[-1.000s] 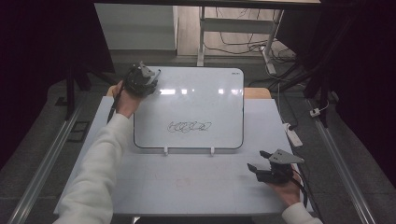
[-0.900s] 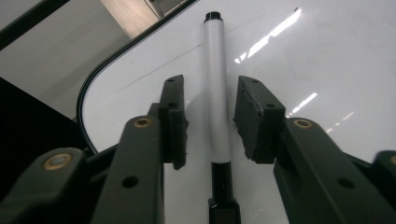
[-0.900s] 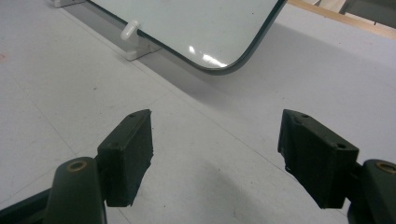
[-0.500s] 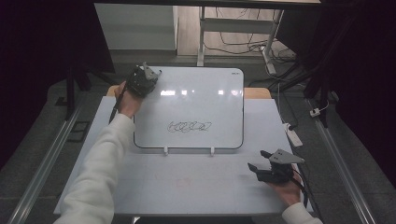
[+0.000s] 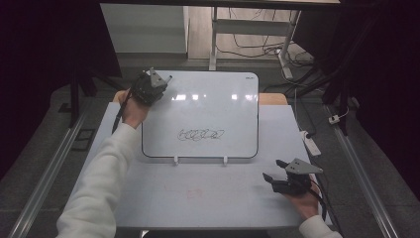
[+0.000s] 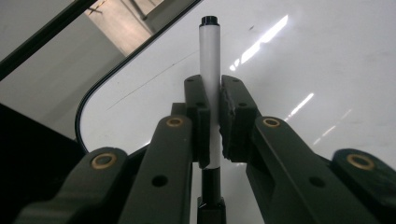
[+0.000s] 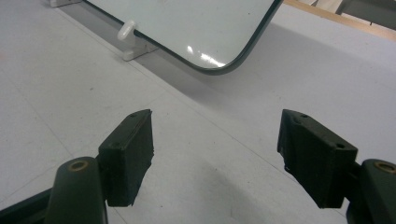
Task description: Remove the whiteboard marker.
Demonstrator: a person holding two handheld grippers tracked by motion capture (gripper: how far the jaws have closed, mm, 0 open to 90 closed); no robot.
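Observation:
A whiteboard [image 5: 218, 99] lies on the pale table [image 5: 198, 193], with a black scribble [image 5: 200, 134] near its middle. At the board's far left corner, my left gripper [image 5: 161, 79] is shut on a marker [image 6: 209, 51] with a white barrel and a black end. In the left gripper view its pads [image 6: 233, 116] press the barrel from both sides over the board's rounded corner. My right gripper [image 5: 273, 169] rests low at the table's near right, open and with nothing between its fingers [image 7: 133, 140]. It faces the board's near right corner [image 7: 219, 65].
Two white clips [image 5: 175, 159] stick out from the board's near edge, one seen close in the right gripper view [image 7: 127, 30]. A white power strip [image 5: 310, 144] lies off the table's right side. Metal rails [image 5: 49, 168] run along both sides.
The left gripper has shifted and turned slightly at the board's far left corner. The right gripper has stayed where it was.

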